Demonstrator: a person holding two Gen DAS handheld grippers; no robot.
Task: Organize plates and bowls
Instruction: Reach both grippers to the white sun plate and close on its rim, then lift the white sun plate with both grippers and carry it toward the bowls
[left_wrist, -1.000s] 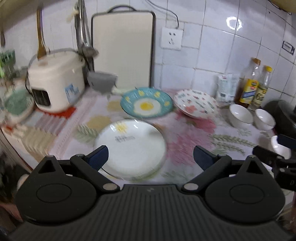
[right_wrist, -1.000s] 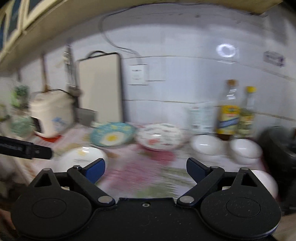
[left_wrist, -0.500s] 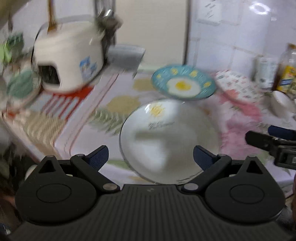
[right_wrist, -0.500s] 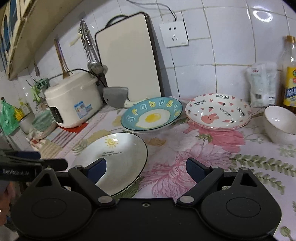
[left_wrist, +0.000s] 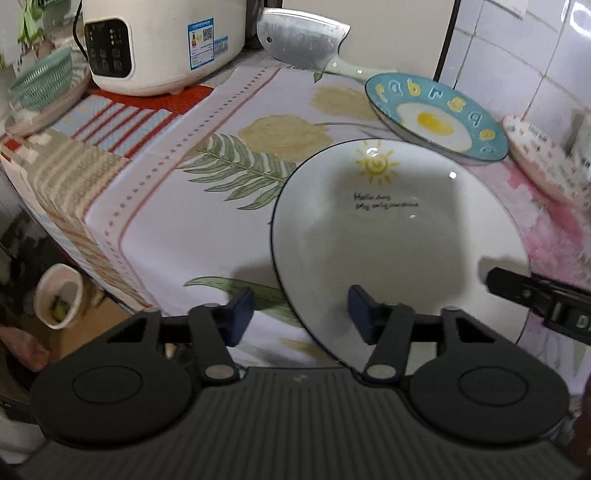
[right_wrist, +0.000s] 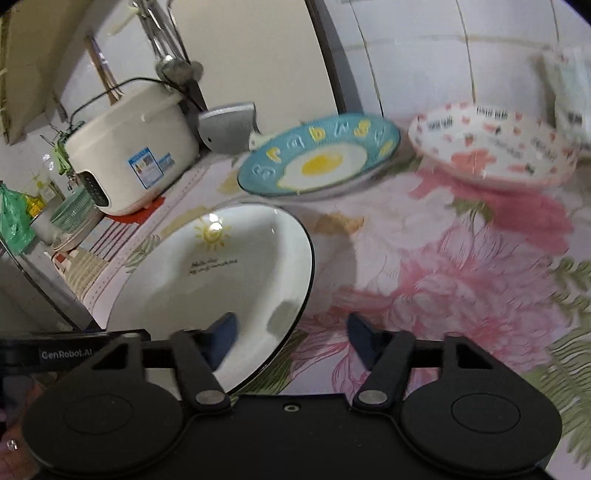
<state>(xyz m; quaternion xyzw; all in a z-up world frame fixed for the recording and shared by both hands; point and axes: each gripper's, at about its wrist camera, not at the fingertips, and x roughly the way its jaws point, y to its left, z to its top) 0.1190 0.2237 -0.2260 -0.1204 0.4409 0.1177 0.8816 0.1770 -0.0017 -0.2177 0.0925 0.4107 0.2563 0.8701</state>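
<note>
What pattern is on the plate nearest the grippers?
White plate, thin dark rim, yellow sun, small black script; clearest in the left wrist view.

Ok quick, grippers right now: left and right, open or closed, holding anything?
Left gripper: open, empty, straddling the near rim of the white sun plate.
Right gripper: open, empty, straddling the same plate's edge.

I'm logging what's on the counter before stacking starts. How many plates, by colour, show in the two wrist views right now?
White plate with sun: 1
Blue plate with egg: 1
Pink-patterned plate: 1
Total: 3 plates. No bowls show in either view now.
</note>
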